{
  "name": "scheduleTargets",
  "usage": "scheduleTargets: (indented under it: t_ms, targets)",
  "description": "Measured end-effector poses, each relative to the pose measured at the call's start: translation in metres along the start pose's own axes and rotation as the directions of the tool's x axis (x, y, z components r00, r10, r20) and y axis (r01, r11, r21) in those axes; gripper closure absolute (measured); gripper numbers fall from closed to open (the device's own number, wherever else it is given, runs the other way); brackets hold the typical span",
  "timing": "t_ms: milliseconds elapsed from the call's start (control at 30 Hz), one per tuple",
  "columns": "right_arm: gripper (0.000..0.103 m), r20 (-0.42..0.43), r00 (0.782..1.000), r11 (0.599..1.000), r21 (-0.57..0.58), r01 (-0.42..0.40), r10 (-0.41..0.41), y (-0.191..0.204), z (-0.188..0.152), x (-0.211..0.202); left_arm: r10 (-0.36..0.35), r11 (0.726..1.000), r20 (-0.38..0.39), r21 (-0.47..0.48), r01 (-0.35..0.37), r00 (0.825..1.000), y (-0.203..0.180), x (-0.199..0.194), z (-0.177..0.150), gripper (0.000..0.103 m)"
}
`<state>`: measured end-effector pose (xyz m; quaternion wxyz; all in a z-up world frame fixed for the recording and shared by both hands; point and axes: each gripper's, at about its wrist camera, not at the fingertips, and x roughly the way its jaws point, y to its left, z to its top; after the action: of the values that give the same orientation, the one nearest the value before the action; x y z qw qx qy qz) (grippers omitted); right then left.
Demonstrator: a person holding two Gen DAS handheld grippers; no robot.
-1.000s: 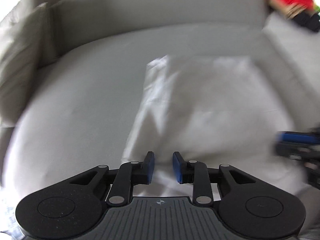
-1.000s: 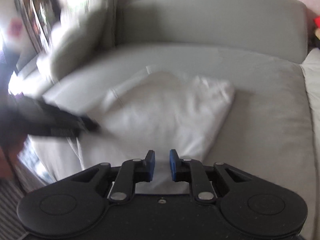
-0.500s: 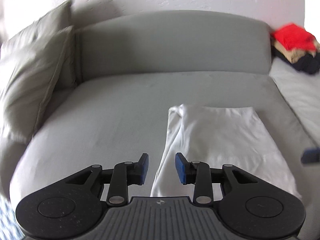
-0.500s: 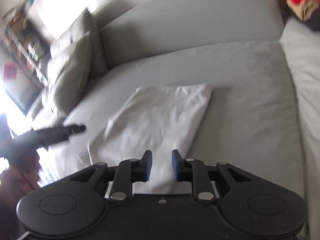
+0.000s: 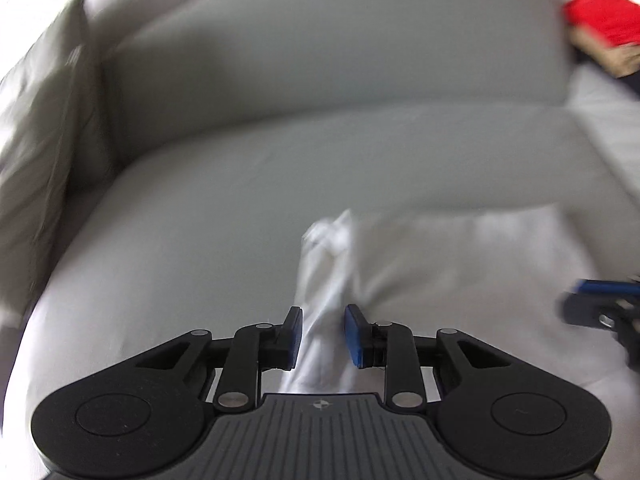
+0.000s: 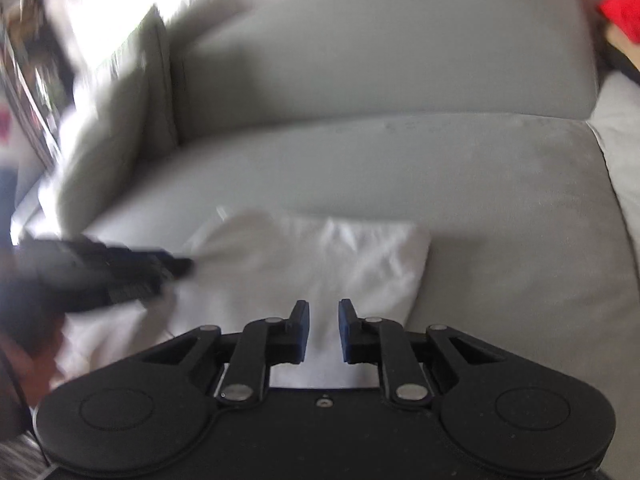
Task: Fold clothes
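A folded white garment [image 5: 460, 272] lies on the grey sofa seat [image 5: 208, 240]. In the left wrist view my left gripper [image 5: 323, 336] is open and low over the garment's left edge, with a raised ridge of white cloth [image 5: 324, 320] running between its blue-padded fingers. My right gripper [image 6: 323, 330] is open too, hovering over the near right part of the garment [image 6: 320, 256]; nothing is pinched. Each gripper shows blurred in the other's view: the right gripper [image 5: 596, 308] at the far right, the left gripper [image 6: 108, 272] at the left with a hand [image 6: 24, 344] behind it.
A grey cushion [image 5: 44, 152] leans against the sofa's left end. The backrest [image 5: 328, 48] rises behind the seat. A pile of red, tan and dark clothes [image 5: 604, 28] sits at the back right on a lighter seat section [image 6: 620, 152]. Bare seat stretches left of the garment.
Both grippers have dropped and moved closer to the garment. The left one now straddles the garment's left edge, and its jaws have narrowed a little. Both views are motion-blurred.
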<state>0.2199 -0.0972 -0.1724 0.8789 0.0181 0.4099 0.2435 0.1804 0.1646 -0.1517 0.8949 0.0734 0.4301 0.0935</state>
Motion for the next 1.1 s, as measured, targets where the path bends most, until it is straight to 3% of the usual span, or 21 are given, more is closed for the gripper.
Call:
scheduleTargets:
  t_ms: [100,200,267,367,467,600,700,833,900,967,1067,1100]
  targets:
    - [0.089,-0.008,0.997,0.994,-0.086,0.071,-0.072,0.003,-0.006,-0.007,0.071,0.997,-0.053,-0.017,-0.072,0.996,0.005,0.012,-0.002,0.073]
    - [0.084,-0.026,0.994,0.994,-0.003,0.105,-0.105,-0.011,-0.010,-0.026,0.134,0.990,-0.096,-0.038,-0.138,0.986,0.013,0.021,-0.004,0.073]
    - [0.084,-0.011,0.996,0.990,0.103,0.093,-0.092,-0.026,-0.010,-0.041,0.141,0.985,-0.068,-0.089,-0.147,0.988,0.024,0.009,-0.006,0.074]
    - [0.084,0.088,0.995,0.967,0.255,0.011,-0.035,-0.046,-0.005,-0.059,0.072,0.986,0.052,-0.157,-0.063,0.996,0.029,-0.016,-0.001,0.074]
    - [0.084,0.170,0.985,0.934,0.353,-0.056,-0.006,-0.058,0.003,-0.057,-0.051,0.983,0.140,-0.170,0.074,0.989,0.017,-0.028,0.007,0.074]
    - [0.084,0.184,0.969,0.842,0.486,-0.234,0.163,-0.072,0.011,-0.024,-0.195,0.976,0.141,-0.072,0.207,0.971,-0.024,-0.014,0.021,0.077]
    - [0.084,0.149,0.954,0.789,0.538,-0.298,0.258,-0.076,0.017,0.007,-0.249,0.968,0.118,-0.007,0.251,0.961,-0.048,0.005,0.033,0.077]
    - [0.084,0.092,0.951,0.731,0.618,-0.288,0.297,-0.089,0.015,0.046,-0.213,0.977,0.056,-0.017,0.215,0.975,-0.058,0.047,0.046,0.078]
    - [0.103,0.105,0.957,0.695,0.666,-0.269,0.270,-0.100,0.010,0.055,-0.178,0.983,0.025,-0.046,0.179,0.984,-0.058,0.064,0.049,0.078]
    - [0.103,0.136,0.962,0.653,0.711,-0.261,0.236,-0.112,0.005,0.059,-0.126,0.988,0.024,-0.092,0.128,0.992,-0.051,0.070,0.050,0.080]
    - [0.103,0.178,0.970,0.633,0.736,-0.241,0.163,-0.125,0.002,0.053,-0.037,0.986,0.017,-0.164,0.039,0.999,-0.040,0.075,0.051,0.091]
    - [0.103,0.176,0.977,0.648,0.731,-0.213,0.124,-0.127,0.002,0.050,-0.007,0.982,0.013,-0.187,0.009,1.000,-0.036,0.077,0.051,0.091]
